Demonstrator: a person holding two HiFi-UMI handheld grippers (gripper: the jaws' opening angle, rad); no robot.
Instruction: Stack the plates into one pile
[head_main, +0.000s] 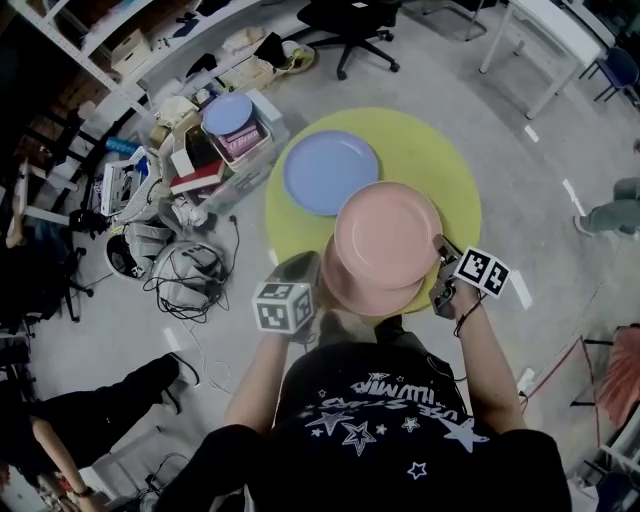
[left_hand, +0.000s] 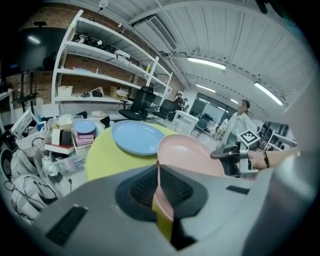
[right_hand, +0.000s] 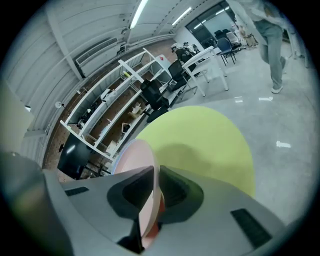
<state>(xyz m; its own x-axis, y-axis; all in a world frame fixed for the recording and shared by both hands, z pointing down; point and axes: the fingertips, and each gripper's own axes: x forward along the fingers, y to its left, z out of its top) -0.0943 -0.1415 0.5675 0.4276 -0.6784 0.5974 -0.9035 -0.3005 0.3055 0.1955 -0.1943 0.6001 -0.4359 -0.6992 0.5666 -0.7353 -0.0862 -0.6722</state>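
Nearest, the left gripper (head_main: 306, 266) and right gripper (head_main: 441, 262) each clamp an opposite rim of 1 pink plate (head_main: 388, 232) — 2 grips likely keep it level. It hangs between the jaws over what looks like a second pink plate (head_main: 365, 296) — the blue plate (head_main: 330, 172) lies beyond them on the yellow table (head_main: 440, 160).

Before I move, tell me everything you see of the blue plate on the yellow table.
The round light-blue plate looks like matte plastic, with a flat centre and shallow raised rim. It lies flat, right side up and empty, on the far-left part of the round yellow-green table. The round pink plate overlaps its near edge in the head view; whether they touch cannot be told.
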